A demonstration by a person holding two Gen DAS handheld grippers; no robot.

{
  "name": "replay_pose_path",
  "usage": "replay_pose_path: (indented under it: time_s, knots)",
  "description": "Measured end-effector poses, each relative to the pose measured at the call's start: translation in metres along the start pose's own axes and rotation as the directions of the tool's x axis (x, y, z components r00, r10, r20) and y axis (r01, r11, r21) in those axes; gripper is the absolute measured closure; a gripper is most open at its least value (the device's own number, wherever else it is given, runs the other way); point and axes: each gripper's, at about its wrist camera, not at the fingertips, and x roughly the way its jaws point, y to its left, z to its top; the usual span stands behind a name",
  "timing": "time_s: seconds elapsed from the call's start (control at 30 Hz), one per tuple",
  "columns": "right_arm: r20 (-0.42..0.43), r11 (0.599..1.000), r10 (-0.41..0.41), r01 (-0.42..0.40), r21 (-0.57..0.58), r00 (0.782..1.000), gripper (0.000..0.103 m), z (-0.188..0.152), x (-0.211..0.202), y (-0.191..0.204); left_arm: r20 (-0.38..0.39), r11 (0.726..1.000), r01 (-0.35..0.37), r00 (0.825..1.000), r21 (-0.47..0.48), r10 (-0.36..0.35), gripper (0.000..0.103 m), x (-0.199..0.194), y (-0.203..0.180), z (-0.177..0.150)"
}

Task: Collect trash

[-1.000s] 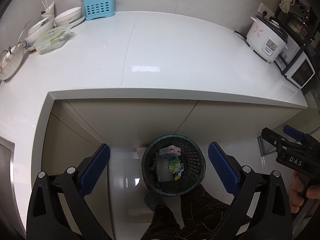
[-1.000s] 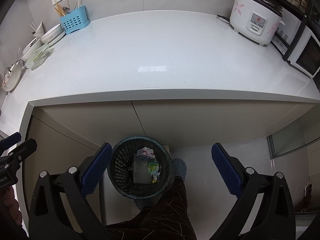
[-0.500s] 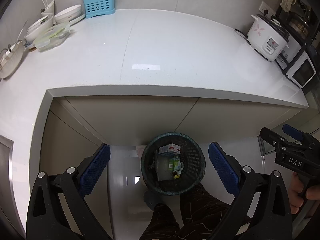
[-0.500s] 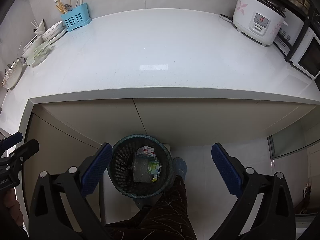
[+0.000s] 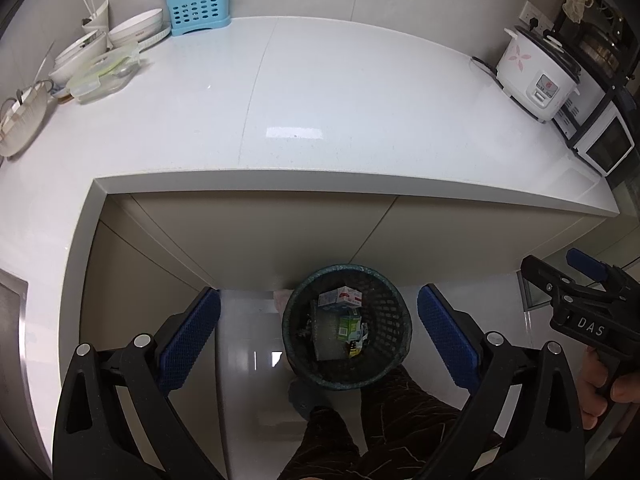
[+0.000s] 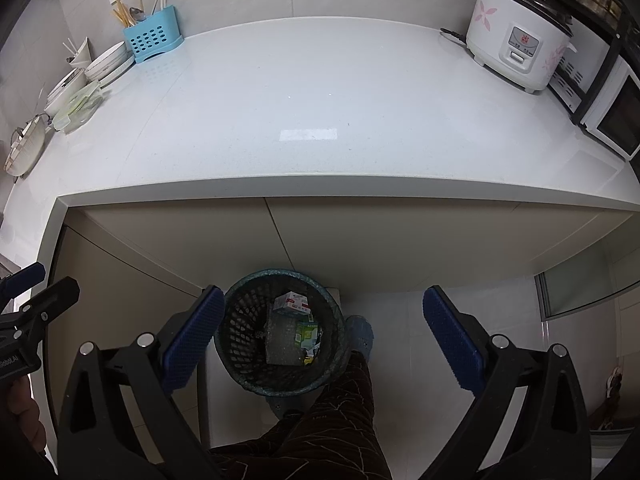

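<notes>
left gripper (image 5: 318, 332): hanging above the floor w/ jaws spread wide, nothing between the blue pads (image 5: 190, 338); the bin is showing in the gap.
right gripper (image 6: 324, 332): likewise released, pads (image 6: 450, 338) wide apart and gripping nothing; also showing at the right edge of the left wrist view, a hand (image 5: 600, 390) wrapping its handle.
trash bin (image 5: 346, 330): dark mesh wastebasket, standing on the pale floor at the foot of the cabinet fronts, under the counter's near edge.
trash: lying inside the bin – a white carton (image 5: 342, 296) w/ red and blue print at the far side, a green-labelled packet (image 5: 348, 326) just near of it, a grey translucent piece (image 6: 282, 344) to the left; smaller scraps too small to tell.
person: leg in dark patterned trousers (image 6: 332, 420) standing just near of the bin, a blue slipper (image 6: 360, 336) touching its right side.
countertop (image 5: 360, 100): white, l-shaped, middle bare and shining w/ a light reflection.
far left of counter: blue utensil holder (image 5: 198, 8) w/ chopsticks and a spoon, stacked white bowls (image 5: 134, 32), a clear lidded container (image 5: 106, 74), a strainer (image 5: 20, 126) at the left edge.
far right of counter: white rice cooker (image 6: 516, 46) w/ pink flower print, plugged in; a toaster oven (image 6: 612, 120) on a black rack beside it.
</notes>
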Motion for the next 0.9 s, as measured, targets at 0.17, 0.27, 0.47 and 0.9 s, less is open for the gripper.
replay_pose_path:
  time_s: [0.17, 0.27, 0.47, 0.9]
  knots:
    - [0.000, 1.000, 0.006, -0.006, -0.005, 1.000, 0.008, 0.000, 0.001, 0.000, 0.004, 1.000, -0.007, 1.000, 0.000, 0.007, 0.006, 0.000, 0.000, 0.001]
    - [0.006, 1.000, 0.019, -0.019, -0.009, 1.000, 0.008, 0.000, 0.000, 0.000, 0.005, 1.000, -0.020, 1.000, 0.001, 0.020, 0.006, 0.000, 0.000, 0.002]
    - [0.011, 0.999, 0.048, -0.048, -0.008, 0.999, 0.008, 0.000, -0.002, -0.002, 0.019, 0.999, -0.037, 0.999, 0.028, 0.037, 0.006, -0.002, -0.006, 0.003]
    - [0.046, 0.996, 0.083, -0.081, -0.031, 0.996, 0.008, 0.002, -0.013, -0.003, 0.008, 0.999, -0.034, 0.999, 0.021, 0.034, 0.006, 0.003, -0.010, 0.002]
